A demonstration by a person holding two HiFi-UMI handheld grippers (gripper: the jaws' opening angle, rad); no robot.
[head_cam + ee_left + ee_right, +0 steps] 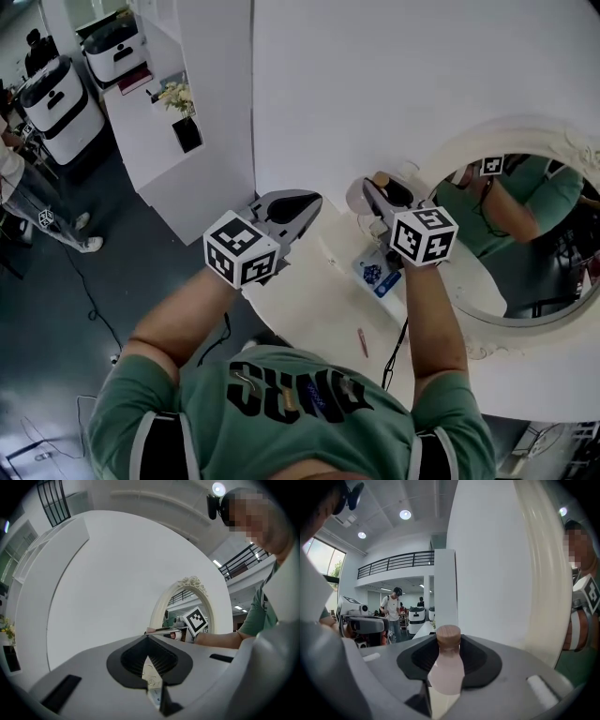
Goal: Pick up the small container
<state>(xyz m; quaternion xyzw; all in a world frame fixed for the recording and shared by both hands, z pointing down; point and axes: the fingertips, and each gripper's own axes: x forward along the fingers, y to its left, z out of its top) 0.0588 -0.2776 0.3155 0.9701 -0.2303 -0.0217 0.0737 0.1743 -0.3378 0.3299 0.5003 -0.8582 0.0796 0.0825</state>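
Note:
The small container [446,666] is a pale pink bottle with a brown cap [381,178]. It stands upright between the jaws of my right gripper [377,190], which is shut on its body. In the head view this gripper is up in front of the white wall, just left of the mirror. My left gripper [302,203] is beside it to the left, above the table's corner. Its jaws [147,637] meet at the tips with nothing between them. From the left gripper view, the right gripper's marker cube [195,620] shows in front of the mirror.
An oval mirror in a white ornate frame [574,148] hangs on the white wall at right. Below the grippers is a white table [314,305] with a blue-and-white packet [377,277] and a red pen [362,342]. A white cabinet with flowers [174,96] stands at left.

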